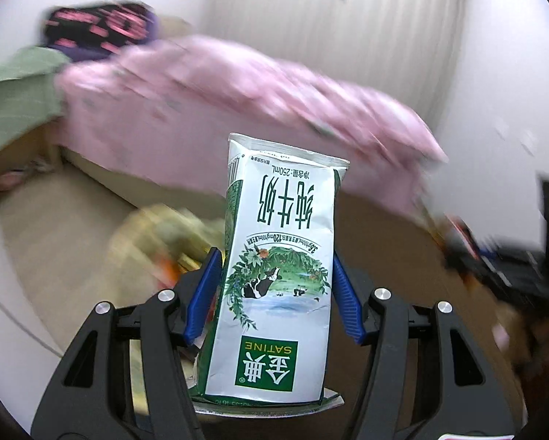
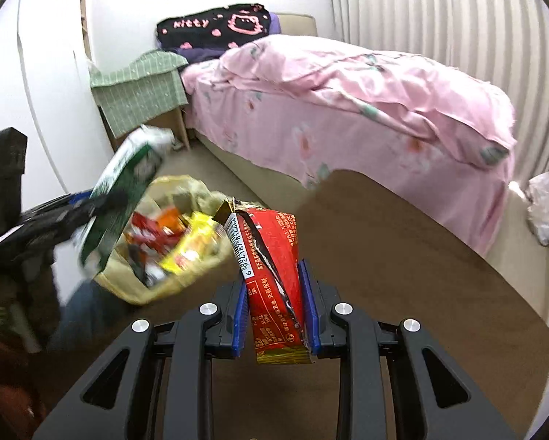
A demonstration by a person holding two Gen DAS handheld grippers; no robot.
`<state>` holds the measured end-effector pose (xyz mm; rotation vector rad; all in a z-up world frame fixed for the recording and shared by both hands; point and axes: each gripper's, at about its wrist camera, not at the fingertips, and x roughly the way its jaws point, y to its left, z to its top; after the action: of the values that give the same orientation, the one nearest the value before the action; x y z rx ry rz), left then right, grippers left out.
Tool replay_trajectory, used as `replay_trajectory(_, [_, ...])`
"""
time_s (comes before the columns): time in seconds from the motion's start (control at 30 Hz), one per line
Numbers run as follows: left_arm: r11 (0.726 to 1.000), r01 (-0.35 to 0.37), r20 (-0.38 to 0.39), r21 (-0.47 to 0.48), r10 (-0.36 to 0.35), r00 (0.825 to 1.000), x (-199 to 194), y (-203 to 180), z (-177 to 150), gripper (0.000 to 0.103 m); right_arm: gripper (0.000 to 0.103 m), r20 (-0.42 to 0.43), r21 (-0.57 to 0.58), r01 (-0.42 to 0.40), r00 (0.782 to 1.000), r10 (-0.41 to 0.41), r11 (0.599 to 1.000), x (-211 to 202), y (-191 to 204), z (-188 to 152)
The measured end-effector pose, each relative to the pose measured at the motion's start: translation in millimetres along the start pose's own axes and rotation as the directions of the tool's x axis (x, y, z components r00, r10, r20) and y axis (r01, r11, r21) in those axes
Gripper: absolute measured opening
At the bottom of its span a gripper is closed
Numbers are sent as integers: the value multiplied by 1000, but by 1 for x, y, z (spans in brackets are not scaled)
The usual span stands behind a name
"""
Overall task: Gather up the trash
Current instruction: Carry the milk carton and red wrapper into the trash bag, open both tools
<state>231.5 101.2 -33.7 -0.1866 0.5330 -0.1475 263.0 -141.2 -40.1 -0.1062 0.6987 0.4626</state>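
left tongs (image 1: 276, 275) pinching milk carton (image 1: 274, 256) across its width, right tongs (image 2: 272, 304) narrow, clamped on torn red snack wrapper (image 2: 271, 275), only right view sharp: yellow trash bag (image 2: 172, 242) of wrappers on floor, beside pink bed (image 2: 347, 110), carton blurred over bag

A white and green milk carton (image 1: 274, 267), flattened, stands upside down between the left gripper's (image 1: 274, 278) blue pads. A torn red snack wrapper (image 2: 272, 275) stands upright, pinched in the right gripper (image 2: 274, 311). A yellowish trash bag (image 2: 164, 245) on the floor lies open, full of colourful wrappers.
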Motion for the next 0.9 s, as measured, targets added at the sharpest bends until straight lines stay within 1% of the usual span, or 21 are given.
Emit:
replay_trajectory(0.07, [997,-42,75,-61,47,996,8,21,3,55,25,8,6,-12,1000,12,1000,9,7,8])
replay_trajectory(0.1, [995,-41,81,-86,48,995,15,29,2,55,25,11,12,-21,1000,21,1000,15,10,12])
replay_trajectory(0.13, [993,-28,73,-113,36,997,25,36,1,55,25,11,18,-28,1000,28,999,21,12,16])
replay_trajectory(0.2, [987,20,23,-161,-16,1000,51,45,-5,55,25,2,31,-42,999,42,999,35,16,25])
replay_trajectory(0.23, [986,25,-9,-164,-27,1000,62,46,-8,55,25,-2,35,-46,999,46,998,41,20,28])
replay_trajectory(0.3, [990,-20,-113,-137,4,994,85,47,-18,55,25,-15,41,-52,998,53,998,55,24,36])
replay_trajectory(0.33, [991,-40,-167,-127,18,986,94,48,-23,53,25,-29,49,-63,997,64,997,63,27,39])
replay_trajectory(0.37, [991,-47,-197,-123,22,980,97,48,-26,50,25,-40,57,-75,996,77,996,69,28,41])
replay_trajectory(0.4, [992,-48,-222,-118,21,975,100,49,-30,49,25,-52,68,-92,994,96,993,76,31,43])
replay_trajectory(0.5, [991,-51,-274,-126,15,962,99,58,-40,49,25,-90,84,-137,985,144,987,99,43,48])
replay_trajectory(0.53, [989,-39,-283,-145,-3,959,98,61,-42,49,25,-102,88,-149,982,158,985,106,48,49])
replay_trajectory(0.6, [984,-25,-288,-179,-28,957,93,67,-45,49,25,-142,99,-177,971,190,979,124,58,48])
replay_trajectory(0.67, [982,-20,-289,-190,-37,957,89,68,-48,49,25,-185,97,-190,961,205,977,142,69,46])
replay_trajectory(0.8, [977,-12,-287,-211,-50,956,87,75,-49,49,25,-270,87,-186,941,203,979,167,81,37])
replay_trajectory(0.9, [969,11,-278,-246,-82,957,84,78,-48,49,25,-293,89,-168,938,187,982,173,81,31])
